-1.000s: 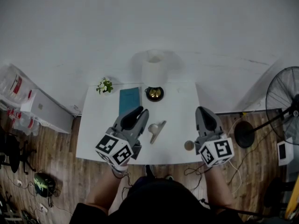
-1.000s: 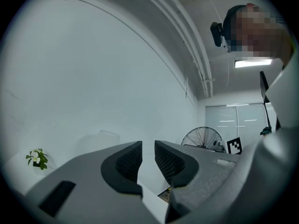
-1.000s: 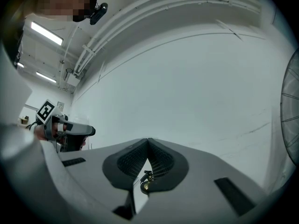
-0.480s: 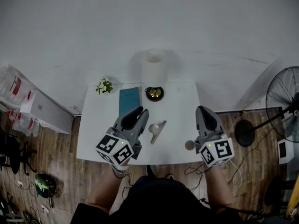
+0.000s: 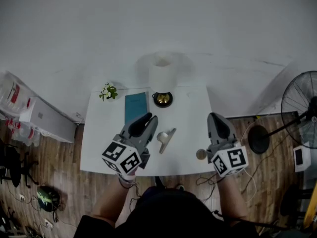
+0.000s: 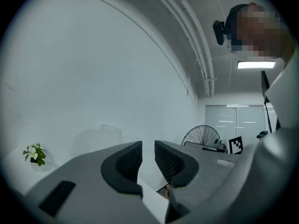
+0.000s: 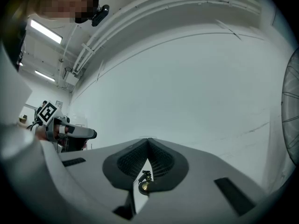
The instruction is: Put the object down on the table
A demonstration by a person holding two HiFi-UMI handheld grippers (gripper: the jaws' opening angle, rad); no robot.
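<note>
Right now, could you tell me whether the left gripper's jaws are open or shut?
Open: the left gripper shows its pads standing apart with a clear gap, and nothing is held between them.

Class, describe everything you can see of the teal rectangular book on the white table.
The teal rectangular book looks thin, plain-covered and closed. It lies flat on the far half of the white table, its long side running away from the person. A small potted plant stands apart to its left and a black bowl apart to its right. In the head view the left tongs overlap its near corner; whether they touch it cannot be told.
</note>
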